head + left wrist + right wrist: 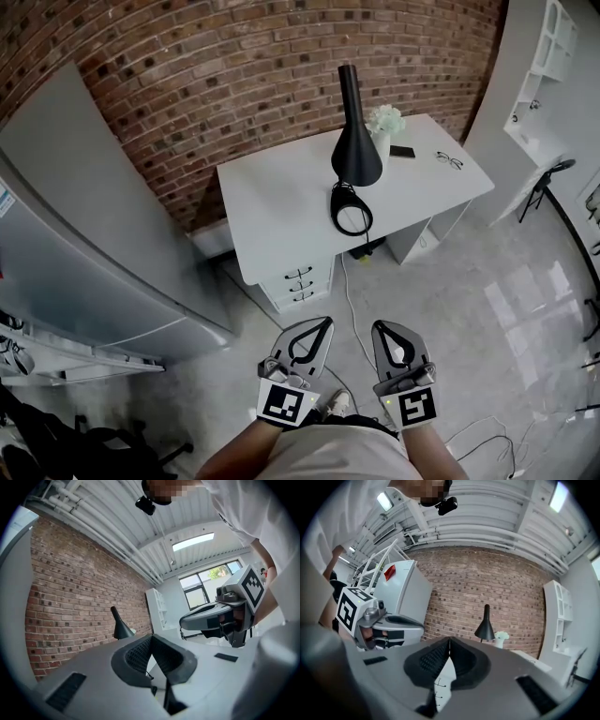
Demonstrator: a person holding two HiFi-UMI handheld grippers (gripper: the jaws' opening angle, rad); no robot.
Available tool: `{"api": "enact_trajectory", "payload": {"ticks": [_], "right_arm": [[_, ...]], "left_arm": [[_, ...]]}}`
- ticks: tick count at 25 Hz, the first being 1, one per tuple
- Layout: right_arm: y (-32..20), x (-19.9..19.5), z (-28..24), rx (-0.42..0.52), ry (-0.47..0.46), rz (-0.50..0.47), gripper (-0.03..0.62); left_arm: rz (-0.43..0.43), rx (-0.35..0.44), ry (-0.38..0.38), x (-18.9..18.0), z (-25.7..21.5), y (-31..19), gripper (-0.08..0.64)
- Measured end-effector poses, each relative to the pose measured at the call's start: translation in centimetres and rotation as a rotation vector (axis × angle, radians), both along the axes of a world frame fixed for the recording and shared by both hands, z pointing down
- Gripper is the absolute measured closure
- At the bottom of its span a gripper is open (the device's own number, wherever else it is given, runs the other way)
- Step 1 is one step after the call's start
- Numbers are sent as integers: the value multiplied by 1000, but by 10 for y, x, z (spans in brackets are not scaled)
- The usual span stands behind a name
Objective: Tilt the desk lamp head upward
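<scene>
Noted black lamp (355, 150) standing on white surface (272, 202), cone head pointed down. Left claw (325, 324) and right claw (378, 329) closed on nothing, well short of it.

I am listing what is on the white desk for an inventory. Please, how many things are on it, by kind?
Desk lamp: 1
Vase of white flowers: 1
Flat black slab, perhaps a phone: 1
Pair of glasses: 1
Total: 4
</scene>
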State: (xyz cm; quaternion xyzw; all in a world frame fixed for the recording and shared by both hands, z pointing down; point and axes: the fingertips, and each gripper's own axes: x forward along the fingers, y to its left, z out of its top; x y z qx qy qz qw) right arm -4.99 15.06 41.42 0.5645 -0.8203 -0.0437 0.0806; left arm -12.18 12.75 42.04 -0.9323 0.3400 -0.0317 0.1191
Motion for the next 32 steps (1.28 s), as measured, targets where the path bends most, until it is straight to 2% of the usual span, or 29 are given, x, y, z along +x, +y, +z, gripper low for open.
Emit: {"api": "enact_trajectory", "payload": {"ticks": [11, 16, 22, 26, 32], "right_arm": [[-6, -1, -3, -15, 39, 98, 575], [-7, -13, 0, -13, 49, 102, 575], [-23, -7, 3, -11, 34, 90, 575], [-50, 3, 5, 6, 9, 56, 575], [-100, 47, -1, 25, -2, 14, 575]], "left_arm": [[16, -32, 72, -27, 6, -22, 554], [33, -55, 102, -31, 14, -28, 554], [45, -50, 83, -18, 16, -41, 554], [23, -52, 77, -5, 19, -61, 554], [-16, -54, 93, 39, 14, -112, 554]]}}
